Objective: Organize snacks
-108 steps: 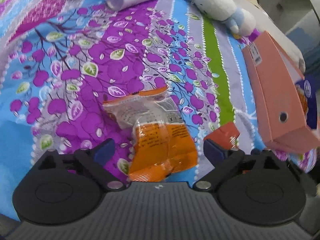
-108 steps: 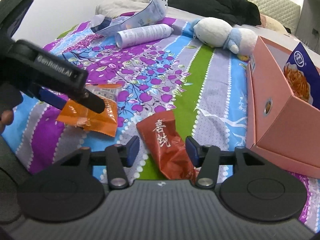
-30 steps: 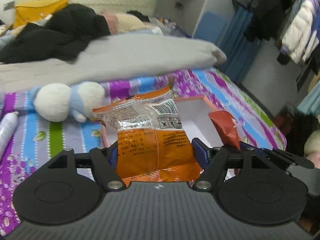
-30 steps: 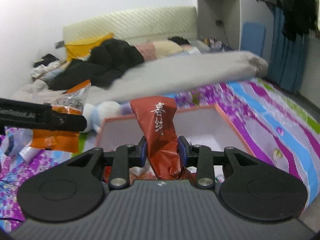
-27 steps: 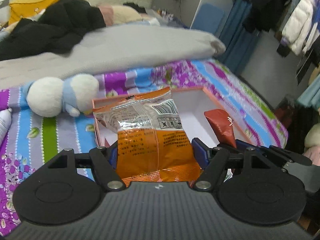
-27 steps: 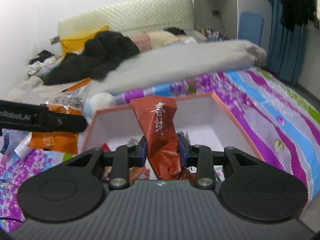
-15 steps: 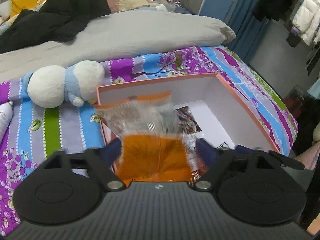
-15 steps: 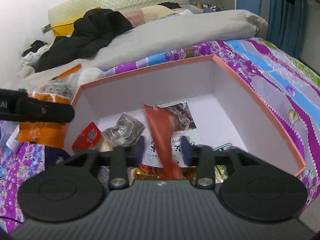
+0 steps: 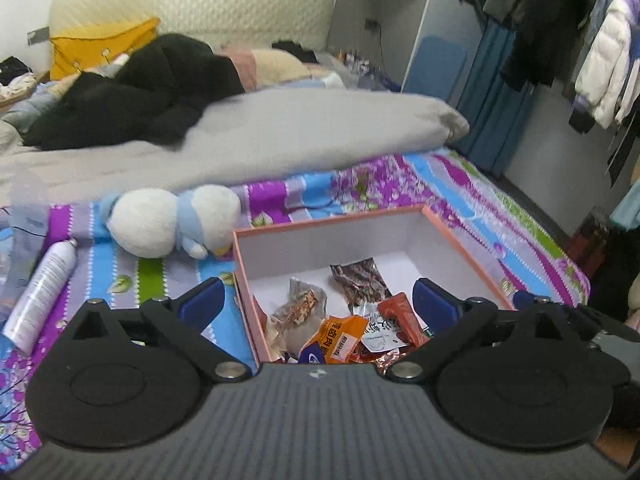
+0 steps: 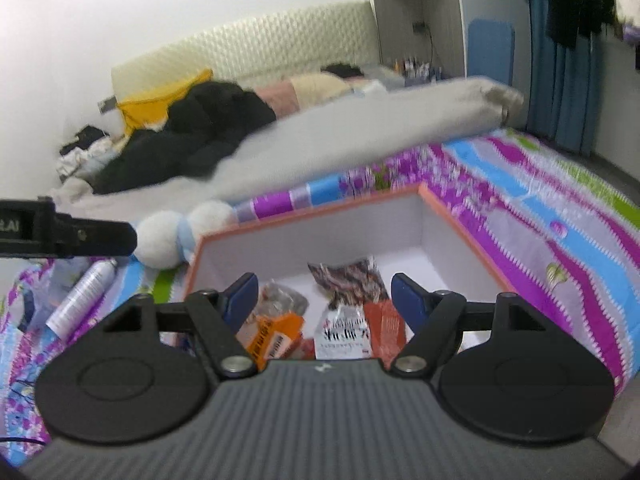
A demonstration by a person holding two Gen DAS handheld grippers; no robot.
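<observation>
Both grippers empty over box, snacks inside.
L gripper (image 9: 316, 300) & R gripper (image 10: 324, 296) jaws spread wide, nothing held, above pink box (image 9: 460, 240) on bed. Orange packet (image 9: 340, 338), red packet (image 9: 400, 316) lie w/ other snacks in near end, prob. dropped there to sort.

A white plush toy (image 9: 172, 222) lies near a spray can (image 9: 40, 294) on the floral bedspread (image 9: 476, 196).

Even, soft indoor light, brightest on the white wall (image 10: 120, 20) at upper left. The right wrist view is motion-blurred throughout; the left is sharper. Fisheye bending curves both frames' edges.
</observation>
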